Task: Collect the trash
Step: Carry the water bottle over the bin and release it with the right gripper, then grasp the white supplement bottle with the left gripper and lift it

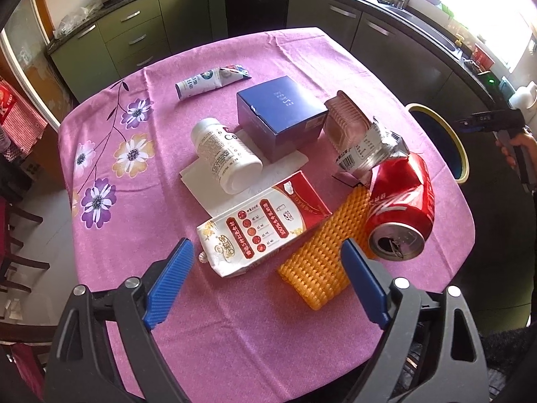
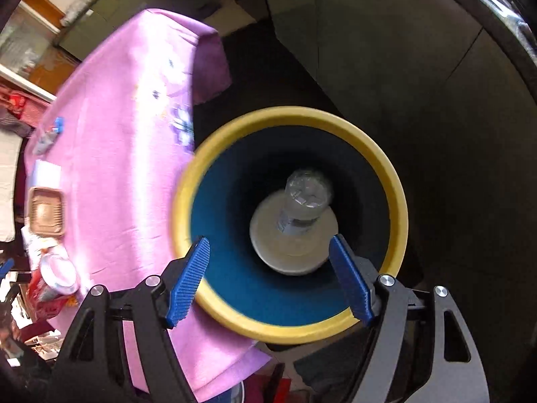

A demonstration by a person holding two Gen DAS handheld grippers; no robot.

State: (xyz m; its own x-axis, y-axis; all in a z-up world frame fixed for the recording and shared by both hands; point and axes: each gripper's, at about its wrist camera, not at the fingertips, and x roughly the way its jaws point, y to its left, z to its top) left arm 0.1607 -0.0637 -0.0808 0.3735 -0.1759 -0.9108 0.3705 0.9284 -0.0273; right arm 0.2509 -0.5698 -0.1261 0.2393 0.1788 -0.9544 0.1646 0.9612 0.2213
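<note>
My left gripper [image 1: 266,280] is open and empty, hovering over the near edge of the pink-clothed table [image 1: 141,201]. Just ahead lie a red-and-white carton [image 1: 265,223], an orange foam net [image 1: 327,252] and a crushed red can [image 1: 401,208]. Farther off are a white pill bottle [image 1: 225,154], a blue box [image 1: 280,116], a pink plastic tray [image 1: 347,122] with a torn wrapper [image 1: 376,147], and a squeezed pouch [image 1: 209,80]. My right gripper [image 2: 268,280] is open and empty above the yellow-rimmed blue bin [image 2: 399,201], which holds a clear plastic bottle [image 2: 305,198].
The bin [image 1: 461,147] stands on the floor off the table's right edge. A white napkin [image 1: 201,174] lies under the bottle and box. Green kitchen cabinets [image 1: 134,33] and a counter run behind the table. Chairs stand at the left.
</note>
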